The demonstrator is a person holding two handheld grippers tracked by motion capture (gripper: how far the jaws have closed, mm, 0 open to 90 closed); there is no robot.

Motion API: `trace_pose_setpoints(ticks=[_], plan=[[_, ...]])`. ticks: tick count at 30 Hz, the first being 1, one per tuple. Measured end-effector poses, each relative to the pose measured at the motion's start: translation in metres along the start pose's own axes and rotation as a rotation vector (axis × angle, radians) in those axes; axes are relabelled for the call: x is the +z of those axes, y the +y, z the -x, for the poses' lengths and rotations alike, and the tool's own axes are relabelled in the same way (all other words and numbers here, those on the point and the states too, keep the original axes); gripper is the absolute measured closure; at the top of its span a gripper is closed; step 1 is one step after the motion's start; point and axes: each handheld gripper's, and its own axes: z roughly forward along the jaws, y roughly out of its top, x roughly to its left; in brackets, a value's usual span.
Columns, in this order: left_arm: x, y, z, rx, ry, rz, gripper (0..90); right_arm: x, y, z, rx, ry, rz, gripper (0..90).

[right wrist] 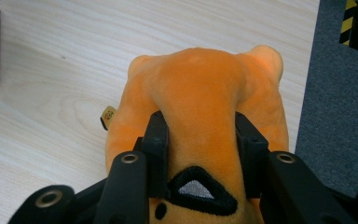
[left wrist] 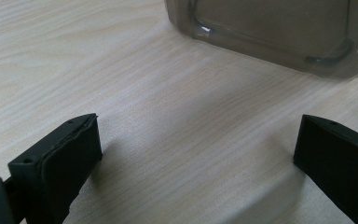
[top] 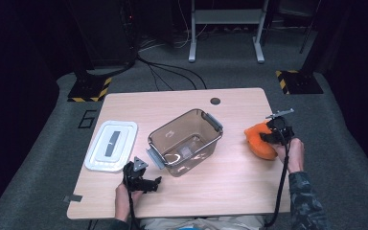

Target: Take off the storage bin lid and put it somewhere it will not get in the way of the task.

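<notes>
From the high view, a pale wooden worktop stands on a grey carpet floor. A clear brown plastic box with grey side clips sits in the middle of it, open at the top. A white flat plastic lid with a grey strip lies to the left of the box, a little apart from it. A soft orange plush toy lies near the right edge of the worktop, well apart from the box. The right gripper is on the toy, with a hand behind it. The left gripper is low over the worktop near the front edge, just in front of the box, with the other hand holding it. A black cable trails back from the right gripper.

In the left gripper view, the two black fingers are spread wide apart with nothing between them. Bare wood lies under them. The bottom corner of the brown box is up ahead, not touching the fingers.

In the right gripper view, the black fingers are pinching the orange toy from both sides, and the soft body bulges up between them. A black triangle patch with a grey middle is sewn on the toy close to the camera. A small tan tag sticks out of the toy's left side. The toy rests on the worktop beside its edge, with grey carpet on the right.
</notes>
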Motion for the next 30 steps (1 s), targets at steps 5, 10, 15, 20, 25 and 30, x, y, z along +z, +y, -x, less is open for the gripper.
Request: trace_pose_setpoints(ticks=[5, 10, 15, 20, 25, 30], plan=[[0.000, 0.000, 0.000, -0.002, 0.002, -0.001, 0.5, -0.008, 0.001, -0.002, 0.015, 0.013, 0.033, 63.5], [0.000, 0.000, 0.000, -0.003, 0.003, 0.000, 0.5, -0.016, 0.005, -0.007, 0.018, 0.006, 0.047, 63.4], [-0.001, 0.000, 0.000, 0.006, 0.001, -0.008, 0.5, -0.021, 0.010, -0.012, 0.017, 0.014, 0.063, 63.3], [-0.001, 0.000, 0.000, 0.006, 0.001, -0.008, 0.5, -0.027, 0.015, -0.018, -0.002, 0.007, 0.077, 63.0], [-0.001, 0.000, 0.000, 0.007, 0.001, -0.007, 0.5, -0.033, 0.020, -0.023, -0.021, 0.004, 0.093, 62.9], [-0.001, 0.000, 0.000, 0.007, 0.001, -0.008, 0.5, -0.042, 0.024, -0.027, -0.036, 0.001, 0.113, 62.8]])
